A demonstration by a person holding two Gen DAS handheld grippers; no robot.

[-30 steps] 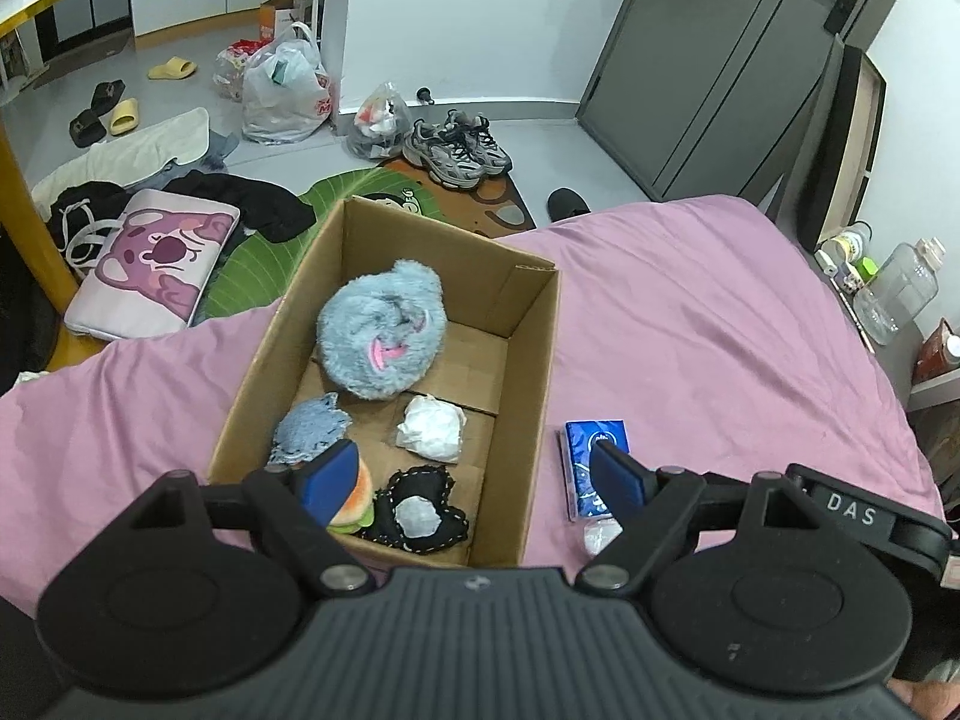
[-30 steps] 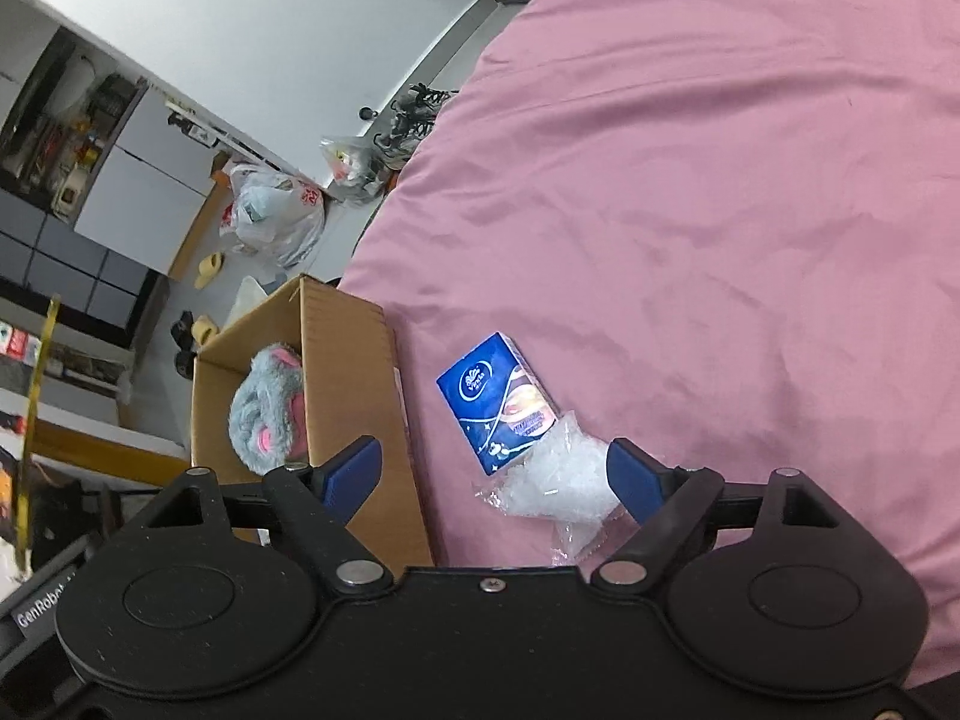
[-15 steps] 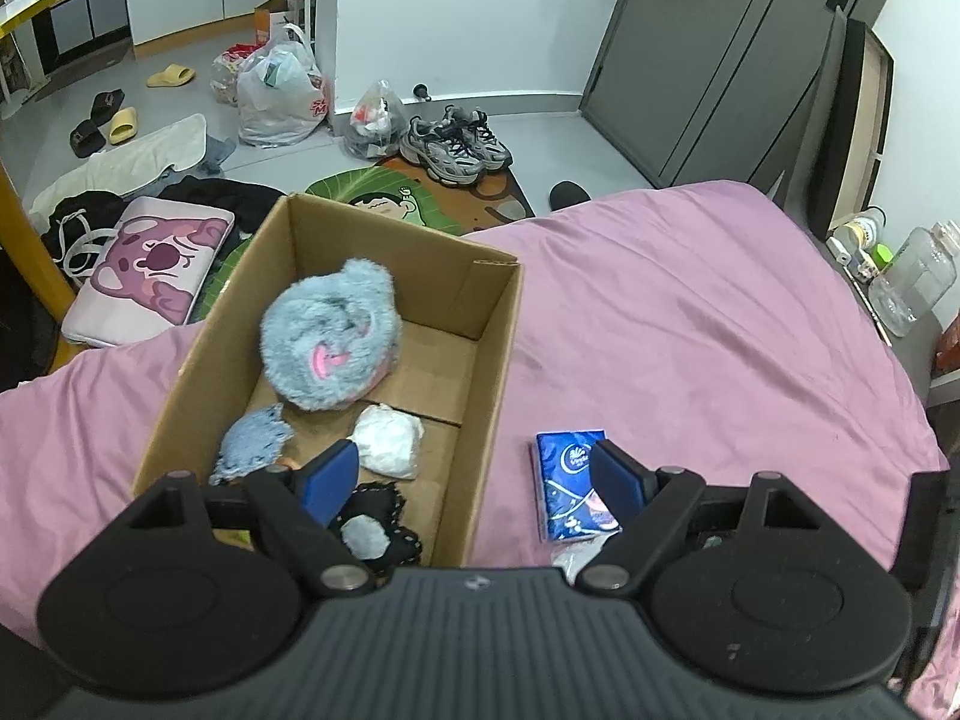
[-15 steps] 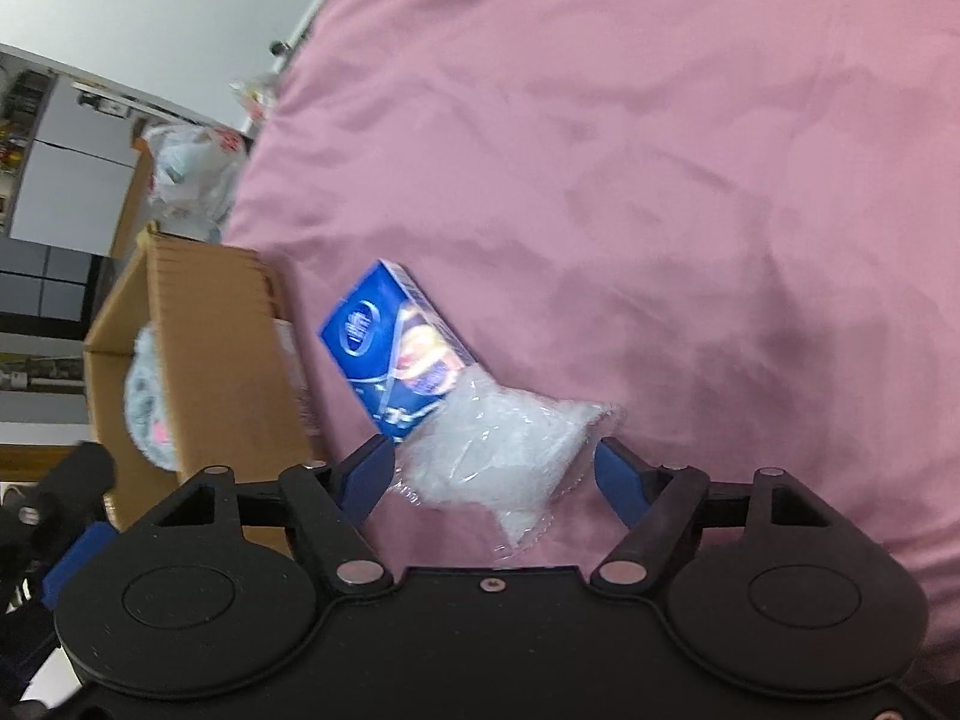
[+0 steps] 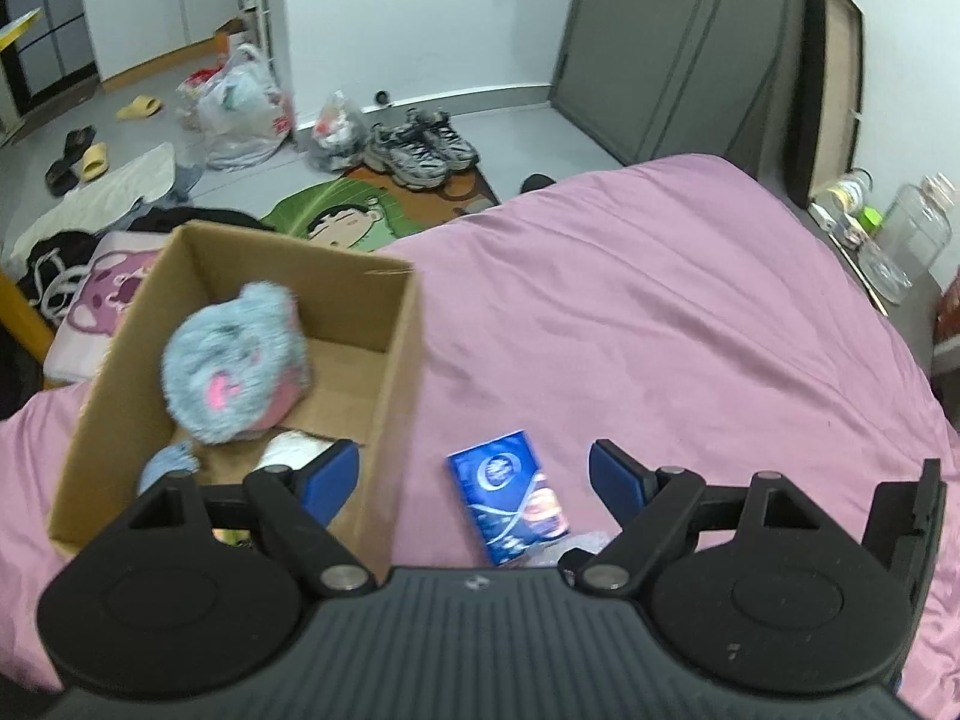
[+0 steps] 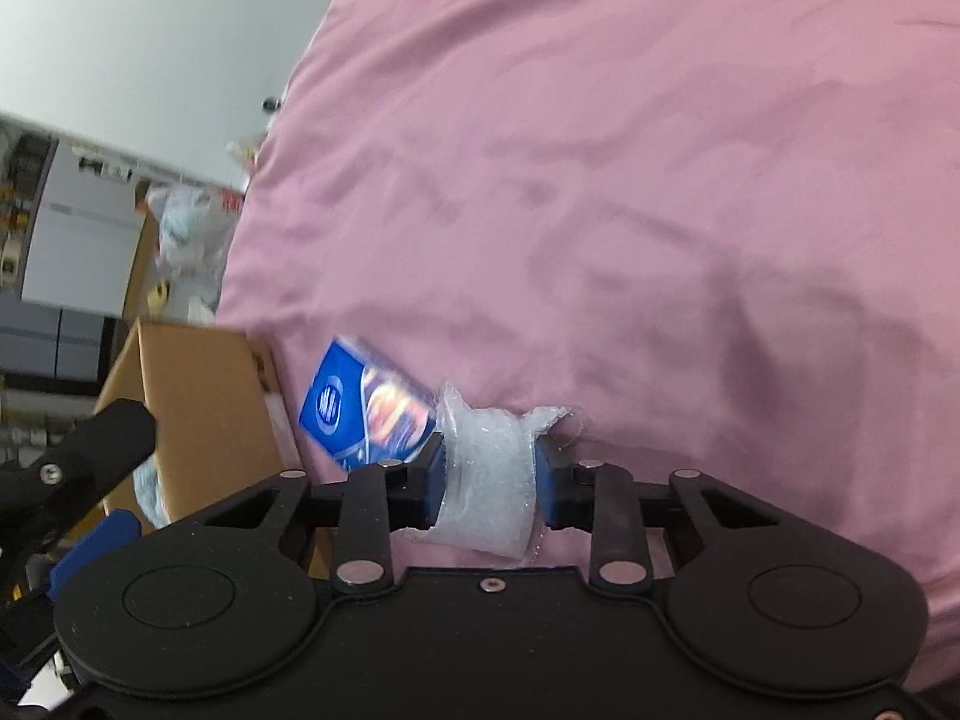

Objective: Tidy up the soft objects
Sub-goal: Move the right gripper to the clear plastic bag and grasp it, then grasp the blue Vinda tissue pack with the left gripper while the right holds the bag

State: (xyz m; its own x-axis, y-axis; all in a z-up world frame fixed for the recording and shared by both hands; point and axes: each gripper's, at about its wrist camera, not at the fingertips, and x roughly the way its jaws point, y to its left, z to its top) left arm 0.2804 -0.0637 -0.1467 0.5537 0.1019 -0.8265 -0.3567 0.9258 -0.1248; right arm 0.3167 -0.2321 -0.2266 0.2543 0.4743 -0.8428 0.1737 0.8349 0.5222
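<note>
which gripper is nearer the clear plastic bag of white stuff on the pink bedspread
Right. The right gripper is shut on the clear plastic bag of white stuff, its fingers pressing both sides. The left gripper is open above the blue tissue pack, the bag at its base.

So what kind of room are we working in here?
Most likely a lived-in bedroom: a bed with a pink cover, sneakers and slippers on the floor, and a door.
</note>
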